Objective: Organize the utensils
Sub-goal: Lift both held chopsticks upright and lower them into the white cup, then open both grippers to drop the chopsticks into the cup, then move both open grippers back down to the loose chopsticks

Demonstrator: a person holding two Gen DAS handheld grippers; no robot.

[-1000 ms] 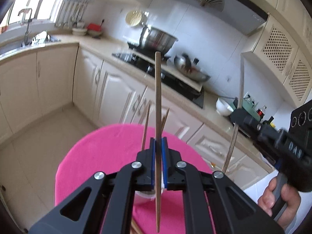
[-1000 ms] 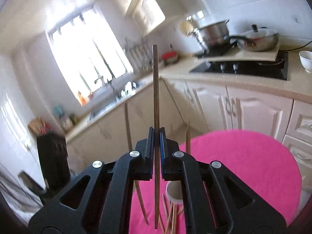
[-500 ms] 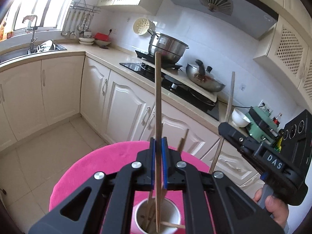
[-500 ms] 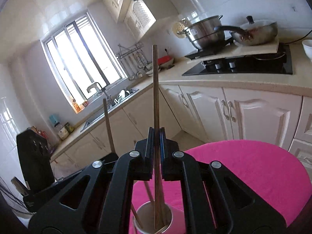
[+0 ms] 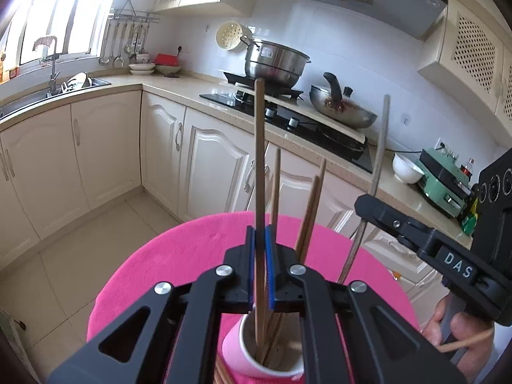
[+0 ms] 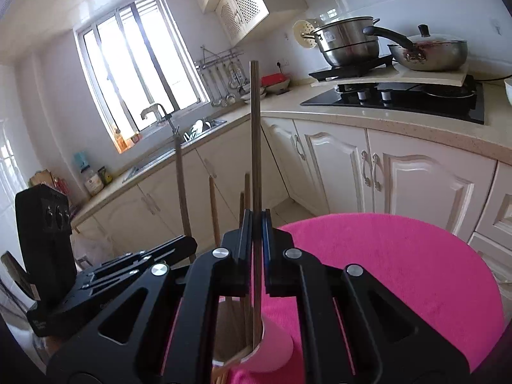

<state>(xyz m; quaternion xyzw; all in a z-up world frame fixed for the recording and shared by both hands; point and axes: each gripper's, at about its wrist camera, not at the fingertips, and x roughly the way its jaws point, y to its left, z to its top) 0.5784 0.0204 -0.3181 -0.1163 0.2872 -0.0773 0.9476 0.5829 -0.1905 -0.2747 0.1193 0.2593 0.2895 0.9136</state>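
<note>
1. Left gripper [image 5: 262, 240] fingers clenched on one upright chopstick [image 5: 260, 160]; its lower tip sits inside the pink cup [image 5: 243, 355].
2. Right gripper [image 6: 254, 224] likewise clamped on a darker chopstick [image 6: 255, 134], tip dipping past the cup's rim [image 6: 275, 342].
3. Progress, as judged: several chopsticks [image 5: 312, 204] already stand in the cup; these two are lowered in but not let go. Loose sticks seem to lie at the cup's foot, partly hidden.
4. Cup stands on a round table under a pink cloth [image 6: 400, 272].
5. Beyond the cup: cream cabinets, a hob [image 5: 288, 118] with steel pot [image 5: 275, 64] and pan, a sink below the window.
</note>
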